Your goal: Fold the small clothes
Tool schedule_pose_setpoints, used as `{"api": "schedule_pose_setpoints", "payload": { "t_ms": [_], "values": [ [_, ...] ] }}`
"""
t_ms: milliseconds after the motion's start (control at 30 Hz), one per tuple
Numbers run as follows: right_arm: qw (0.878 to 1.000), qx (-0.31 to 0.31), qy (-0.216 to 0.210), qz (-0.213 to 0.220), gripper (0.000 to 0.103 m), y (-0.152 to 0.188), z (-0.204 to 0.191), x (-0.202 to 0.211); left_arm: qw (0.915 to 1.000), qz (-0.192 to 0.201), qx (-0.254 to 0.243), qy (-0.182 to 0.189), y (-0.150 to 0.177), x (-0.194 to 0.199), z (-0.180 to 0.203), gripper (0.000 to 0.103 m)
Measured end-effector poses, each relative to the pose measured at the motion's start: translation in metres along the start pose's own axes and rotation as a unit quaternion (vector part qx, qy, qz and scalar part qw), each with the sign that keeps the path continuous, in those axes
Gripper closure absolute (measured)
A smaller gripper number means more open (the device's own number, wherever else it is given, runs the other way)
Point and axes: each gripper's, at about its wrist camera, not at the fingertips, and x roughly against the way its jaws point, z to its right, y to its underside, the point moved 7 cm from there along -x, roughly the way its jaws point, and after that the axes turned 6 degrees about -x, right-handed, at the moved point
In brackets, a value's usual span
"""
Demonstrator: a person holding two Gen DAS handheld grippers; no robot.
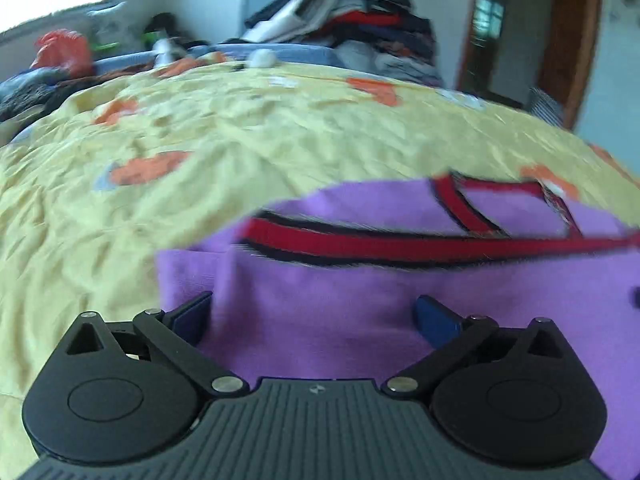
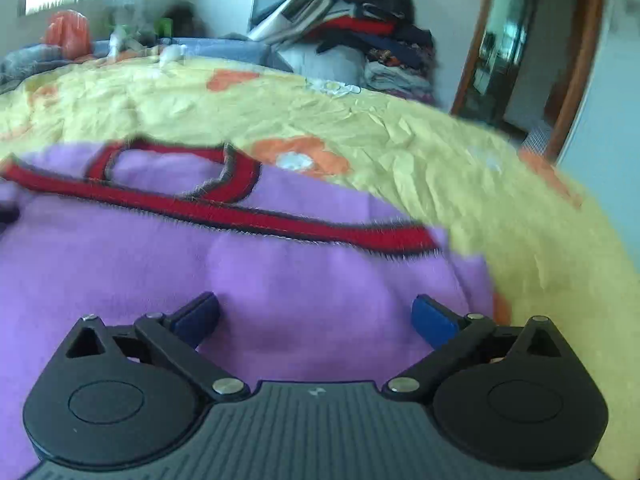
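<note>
Garment (image 1: 360,300), one, purple with red trim, lies on your yellow quilt (image 1: 120,200). Left view: your left gripper (image 1: 314,316) hangs spread wide over its near left part, gripping nothing. Right view, somewhat blurred: your right gripper (image 2: 316,316) likewise splayed, seemingly just above the garment's (image 2: 280,280) right part.

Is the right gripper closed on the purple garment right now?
No, the right gripper has its fingers spread wide apart over the purple garment, pinching nothing.

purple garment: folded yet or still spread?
Partly folded, it seems: on the purple garment a layer edge overlaps at left, red trim crossing the top. Both tools open above it.
</note>
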Motion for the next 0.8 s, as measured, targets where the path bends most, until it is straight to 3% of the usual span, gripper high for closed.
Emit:
{"api": "schedule_pose_setpoints", "payload": {
  "t_ms": [33, 167, 267, 400, 433, 467, 533, 600, 733, 800],
  "values": [
    [0.999, 0.008, 0.036, 0.004, 0.000, 0.000, 0.012, 0.000, 0.9999, 0.000, 0.010, -0.003, -0.001, -0.001, -0.007, 0.000],
    [1.000, -0.010, 0.007, -0.003, 0.000, -0.003, 0.011, 0.010, 0.9998, -0.010, 0.015, -0.006, -0.002, 0.011, -0.005, 0.001],
    [0.998, -0.013, -0.029, 0.059, 0.000, -0.018, 0.002, 0.029, 0.9989, 0.021, 0.039, 0.019, -0.005, 0.037, 0.005, 0.000],
    [0.997, 0.006, -0.067, 0.027, 0.000, -0.040, -0.009, -0.009, 1.0000, -0.002, -0.004, 0.009, -0.007, 0.015, 0.022, 0.000],
    [0.998, 0.008, -0.057, 0.011, 0.000, -0.042, -0.008, -0.022, 0.9999, -0.014, -0.003, -0.001, -0.003, 0.005, 0.020, 0.000],
    [0.999, 0.013, -0.034, -0.012, 0.000, -0.040, -0.004, -0.037, 1.0000, -0.002, -0.004, 0.000, -0.003, 0.002, 0.017, 0.000],
    [0.999, 0.034, 0.012, 0.000, 0.000, -0.039, 0.007, -0.044, 1.0000, -0.001, 0.001, 0.000, -0.003, -0.002, 0.009, 0.000],
    [0.999, -0.033, 0.025, 0.000, 0.000, -0.044, 0.030, -0.046, 0.9999, -0.002, 0.011, -0.005, -0.005, -0.004, 0.002, 0.000],
    [0.999, -0.035, 0.028, 0.003, 0.000, -0.040, 0.024, -0.029, 0.9997, -0.023, 0.008, -0.007, -0.006, 0.010, 0.003, 0.000],
    [0.999, -0.030, 0.027, 0.016, 0.000, -0.030, 0.016, 0.001, 1.0000, -0.001, 0.006, -0.003, -0.001, 0.039, 0.004, 0.000]
  ]
}}
